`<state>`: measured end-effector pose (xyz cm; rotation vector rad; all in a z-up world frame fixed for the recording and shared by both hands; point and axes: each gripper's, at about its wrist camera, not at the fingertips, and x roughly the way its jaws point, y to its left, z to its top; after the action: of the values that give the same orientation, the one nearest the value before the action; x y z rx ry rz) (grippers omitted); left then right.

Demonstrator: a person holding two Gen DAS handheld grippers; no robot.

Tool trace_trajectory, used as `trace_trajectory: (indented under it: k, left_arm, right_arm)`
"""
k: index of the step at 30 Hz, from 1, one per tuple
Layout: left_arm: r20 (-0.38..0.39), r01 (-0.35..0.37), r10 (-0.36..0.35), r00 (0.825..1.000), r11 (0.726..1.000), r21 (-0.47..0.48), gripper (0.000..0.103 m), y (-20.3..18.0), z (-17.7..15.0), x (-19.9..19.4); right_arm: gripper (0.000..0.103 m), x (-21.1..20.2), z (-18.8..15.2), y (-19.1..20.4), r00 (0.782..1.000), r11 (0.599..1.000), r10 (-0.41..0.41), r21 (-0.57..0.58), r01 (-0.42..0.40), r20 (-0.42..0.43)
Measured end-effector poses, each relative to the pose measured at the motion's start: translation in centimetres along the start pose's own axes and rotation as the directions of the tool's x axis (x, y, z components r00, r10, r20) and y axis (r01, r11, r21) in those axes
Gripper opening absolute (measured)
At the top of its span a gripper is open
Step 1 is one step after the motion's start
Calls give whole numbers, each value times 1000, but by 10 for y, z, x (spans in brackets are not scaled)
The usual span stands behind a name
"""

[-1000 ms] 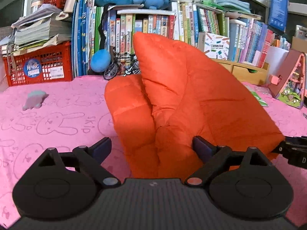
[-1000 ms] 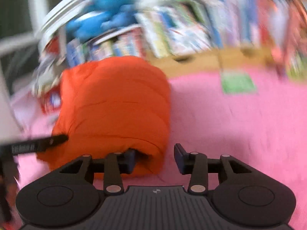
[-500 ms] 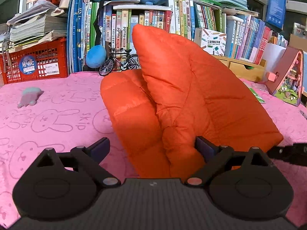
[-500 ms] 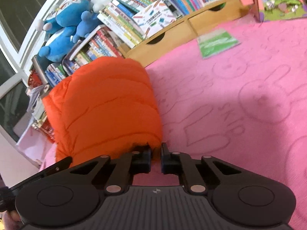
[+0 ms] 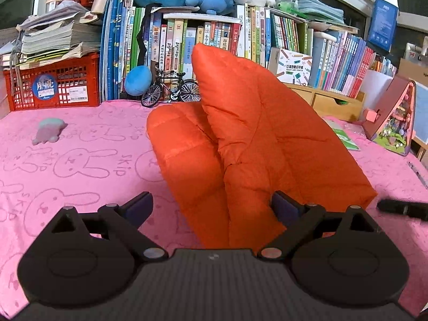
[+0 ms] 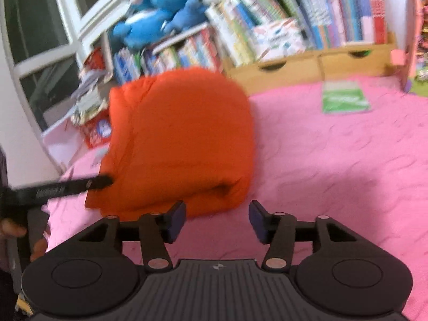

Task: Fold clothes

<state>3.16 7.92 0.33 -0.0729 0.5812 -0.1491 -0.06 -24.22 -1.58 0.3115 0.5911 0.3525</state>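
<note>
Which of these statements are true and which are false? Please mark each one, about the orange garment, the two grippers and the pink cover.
1. The orange garment lies on a pink cover. True.
2. The right gripper is shut on the garment. False: its jaws stand open, apart from the cloth.
3. The left gripper is open. True.
4. A green booklet lies on the garment. False: it lies apart, on the cover.

Folded jacket (image 5: 256, 144) lies on the blanket (image 5: 80, 160), bookshelf (image 5: 267, 37) behind, toy bicycle (image 5: 171, 89) between them
</note>
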Motion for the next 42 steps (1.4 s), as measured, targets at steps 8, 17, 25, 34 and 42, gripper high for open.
trace_trajectory:
  k: [8, 17, 25, 34, 42]
  left_arm:
    - [-17, 11, -12, 1000, 999, -45, 97, 4, -9, 8]
    - [-12, 80, -82, 997, 988, -132, 99, 19, -28, 18]
    - [9, 111, -111, 994, 981, -160, 99, 25, -32, 17]
    - [16, 122, -121, 993, 980, -157, 101, 26, -33, 15]
    - [33, 163, -159, 987, 964, -212, 101, 37, -34, 12]
  right_arm:
    - [65, 31, 87, 38, 991, 985, 69, -168, -49, 115]
    - [65, 178, 114, 198, 991, 761, 70, -637, -125, -111]
    - [61, 257, 85, 192, 974, 717, -107, -694, -62, -198]
    - [82, 242, 84, 192, 988, 739, -48, -671, -65, -148]
    - [100, 127, 117, 80, 998, 923, 40, -381, -59, -56]
